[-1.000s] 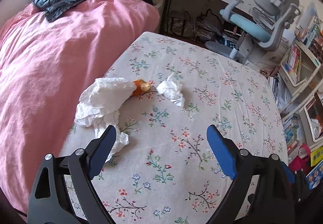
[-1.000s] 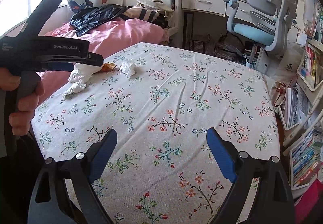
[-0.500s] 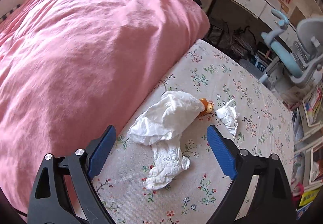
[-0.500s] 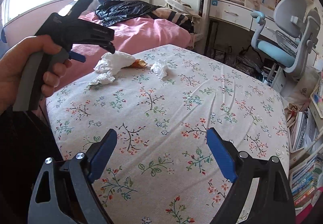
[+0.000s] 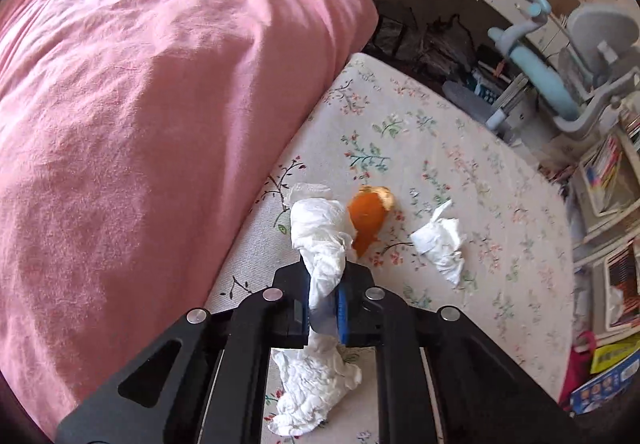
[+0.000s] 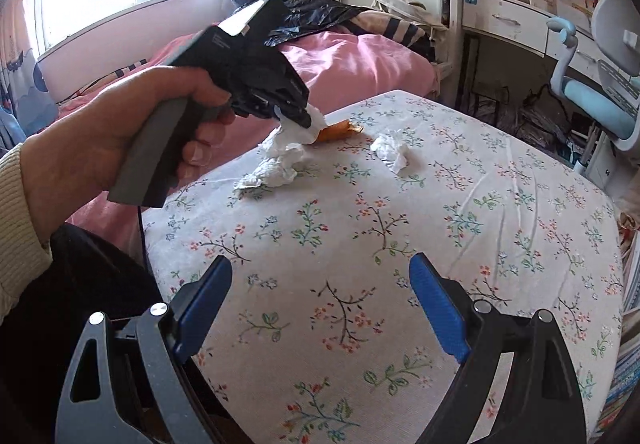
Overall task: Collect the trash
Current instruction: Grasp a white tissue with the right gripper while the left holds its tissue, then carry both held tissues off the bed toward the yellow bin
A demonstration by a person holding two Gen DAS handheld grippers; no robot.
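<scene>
L tongs [image 5: 326, 304] clamped on big crumpled white tissue [image 5: 320, 244].
R tongs [image 6: 320, 308] wide open, empty, over floral-cloth table [image 6: 440, 224]; orange peel piece [image 5: 368, 218] & small white tissue wad [image 5: 440, 244] lie nearby.

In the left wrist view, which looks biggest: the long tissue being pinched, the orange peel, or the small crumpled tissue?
1. long tissue, though it lies nearest the camera, which enlarges it
2. and 3. orange peel and small crumpled tissue look about alike; no ranking between them.

The middle of the big white tissue [image 5: 322, 244] hides between the pads of the left gripper [image 5: 324, 304]. At three o'clock, the gray chair [image 6: 612, 44] runs off the edge.
</scene>
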